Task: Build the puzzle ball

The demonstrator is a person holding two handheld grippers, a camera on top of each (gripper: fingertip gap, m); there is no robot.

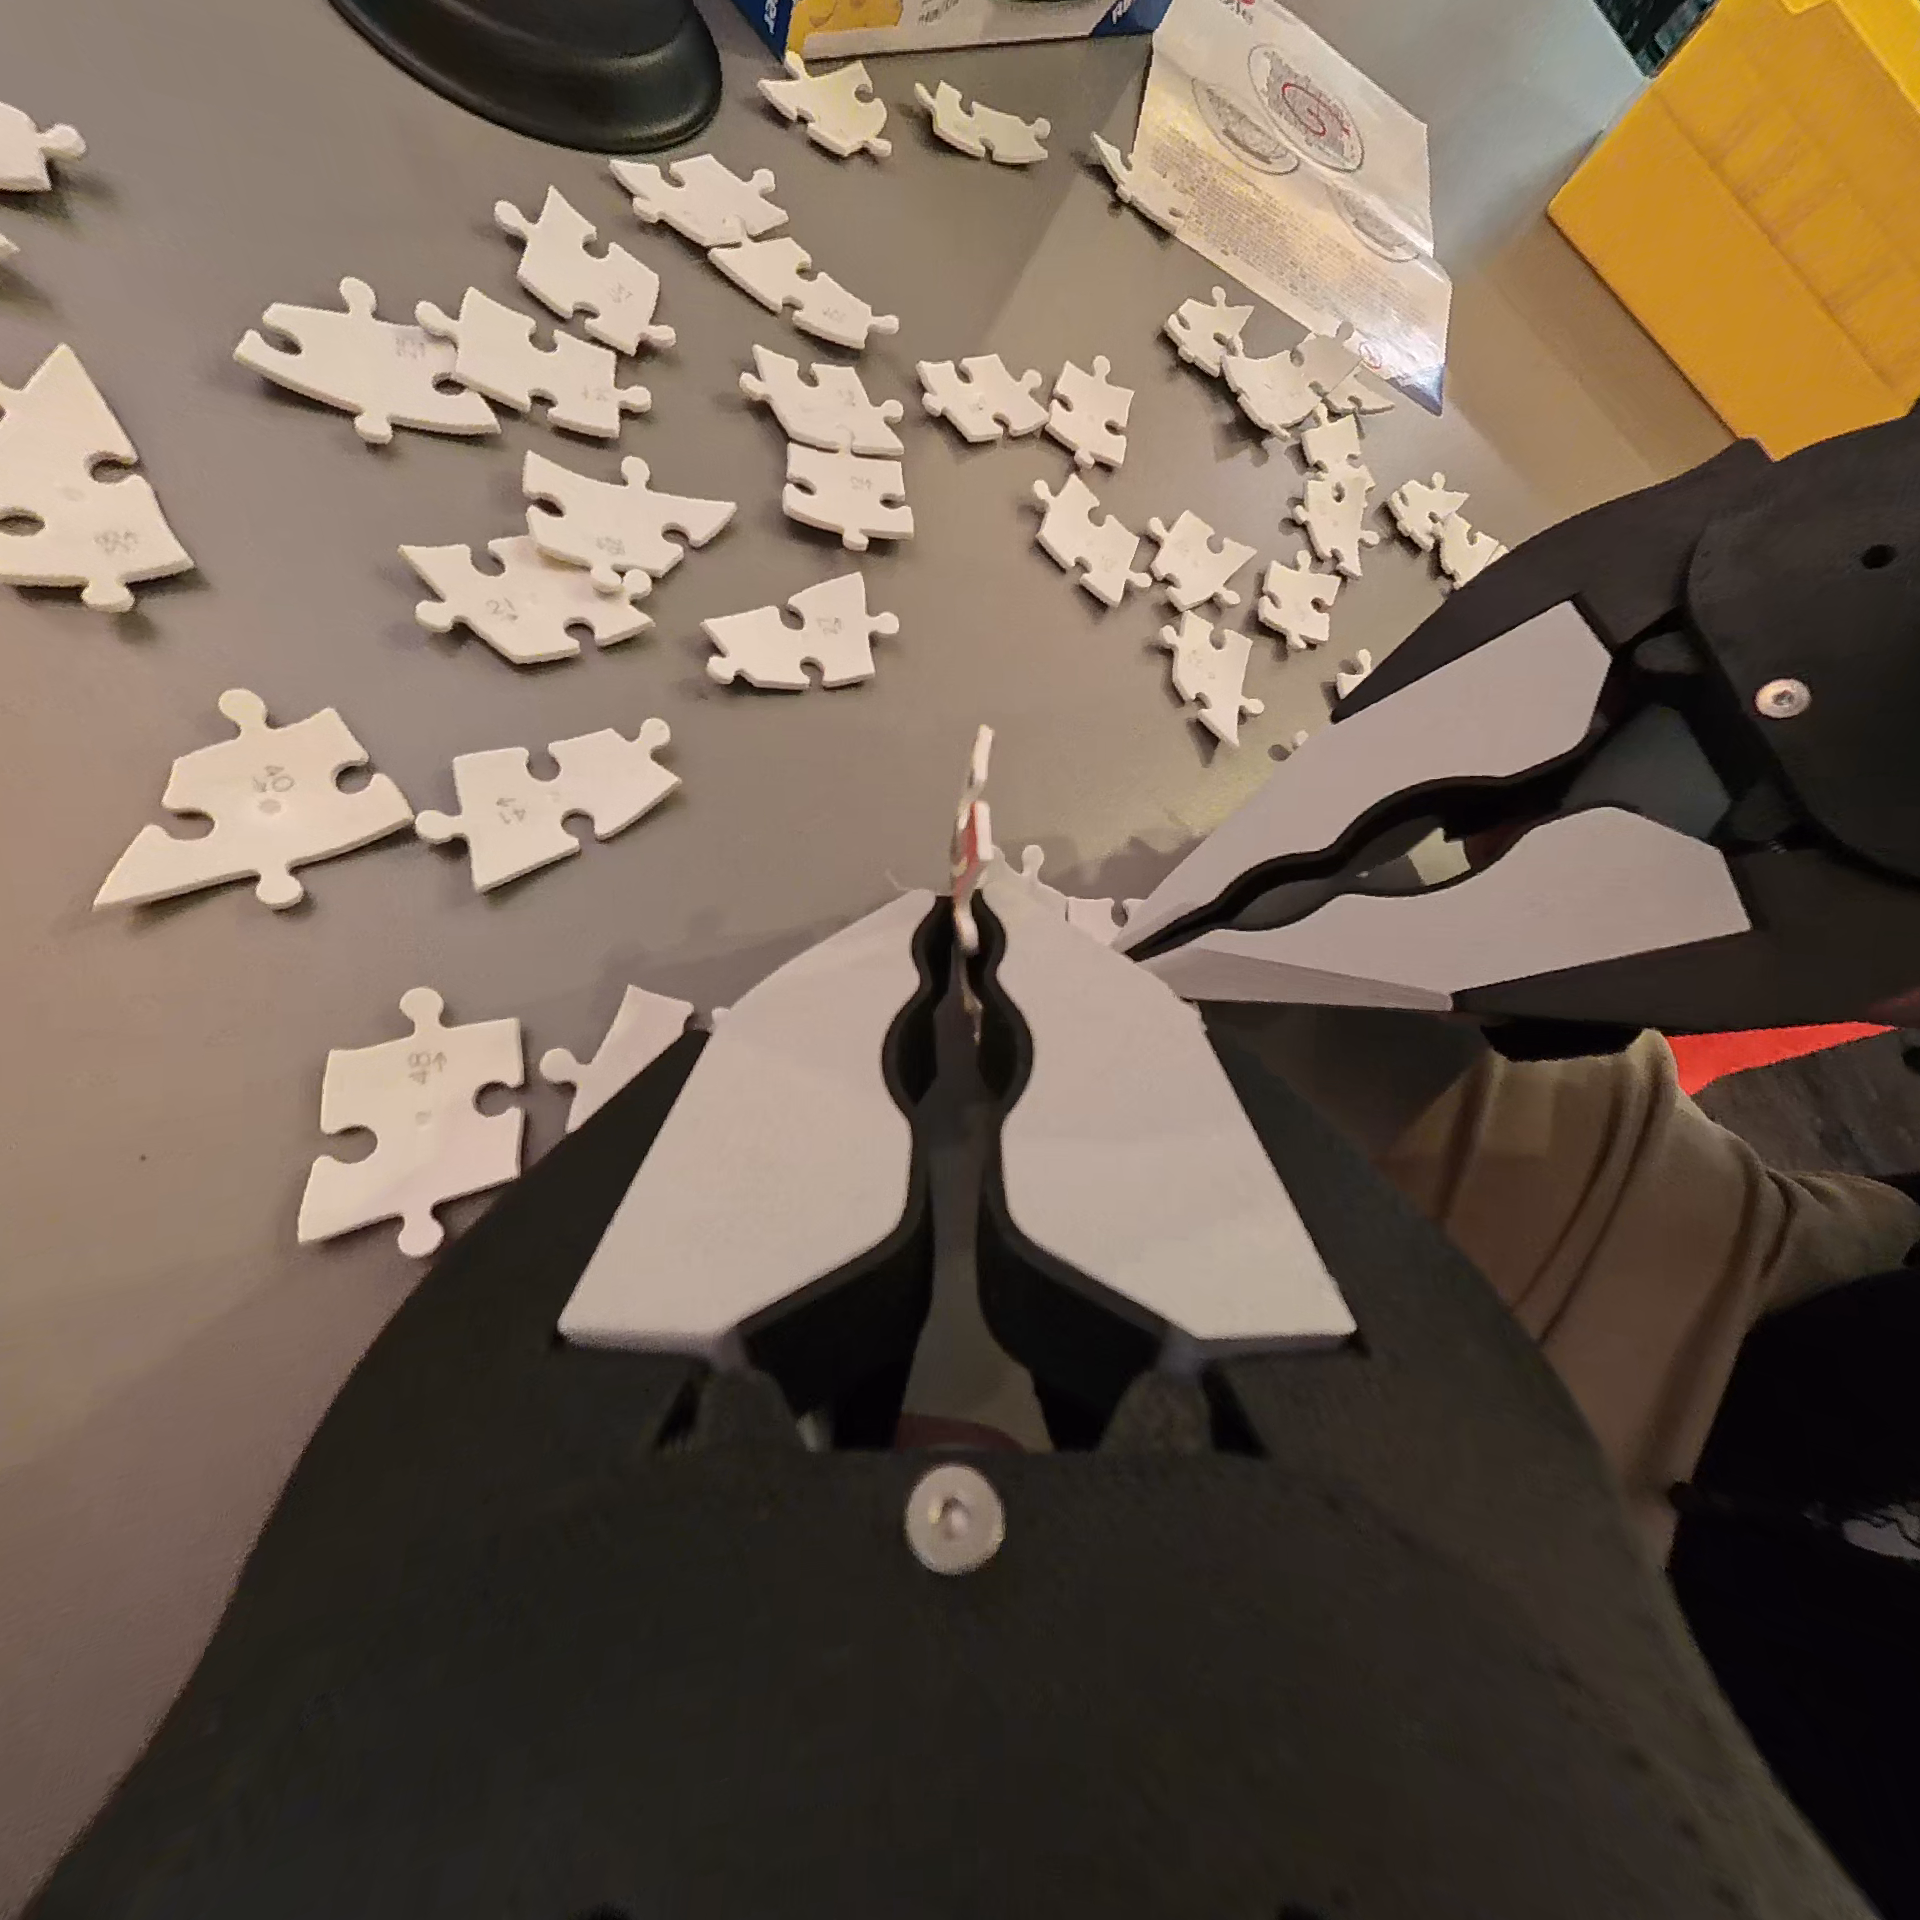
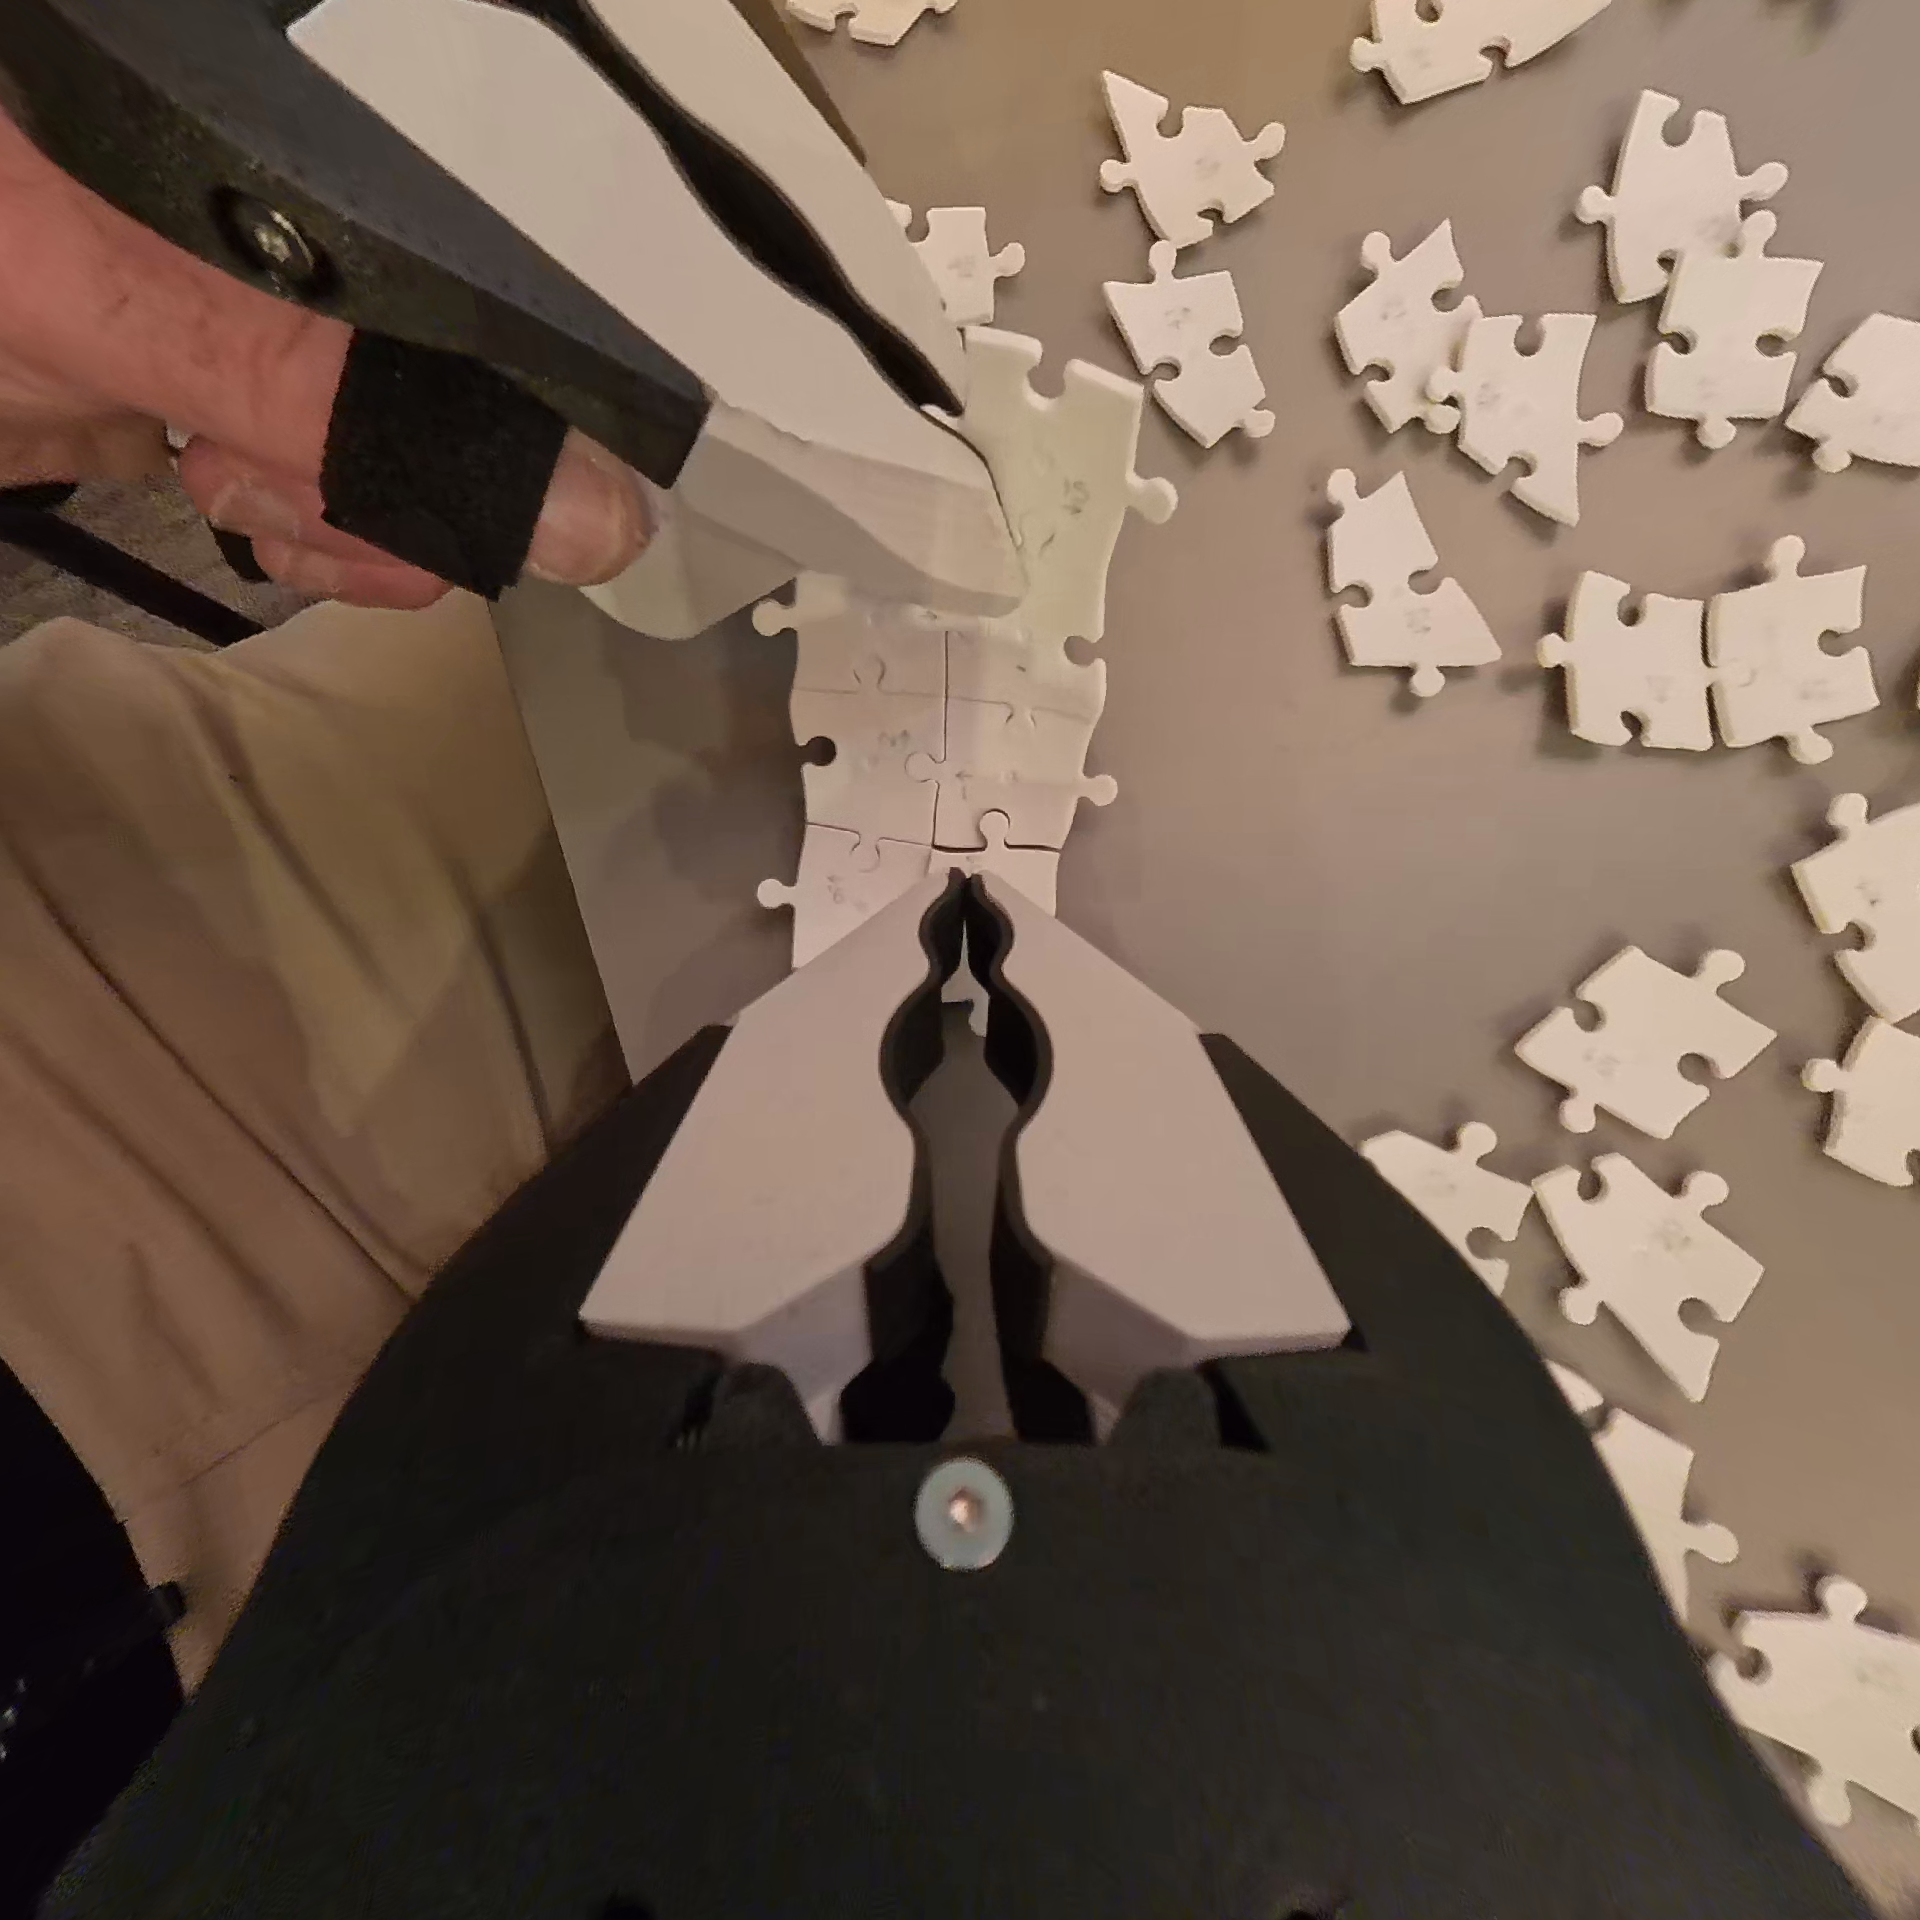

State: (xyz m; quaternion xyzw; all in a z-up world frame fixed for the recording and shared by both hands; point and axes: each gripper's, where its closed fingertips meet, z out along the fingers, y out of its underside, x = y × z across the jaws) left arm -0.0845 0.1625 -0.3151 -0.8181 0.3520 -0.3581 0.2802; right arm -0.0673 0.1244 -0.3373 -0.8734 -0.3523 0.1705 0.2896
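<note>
A curved strip of several joined white puzzle pieces is held up over the near edge of the grey table. My right gripper is shut on the strip's near end. My left gripper comes in from the upper left and is shut on the white piece at the strip's far end. In the left wrist view my left gripper clamps that piece edge-on. The right gripper shows close beside it on the right, shut.
Many loose white numbered pieces lie over the table, and also to the right in the right wrist view. At the back stand a black stand, a folded leaflet and a yellow box. A person's tan trousers are beyond the table edge. Tip to tip, the grippers are about 5 cm apart.
</note>
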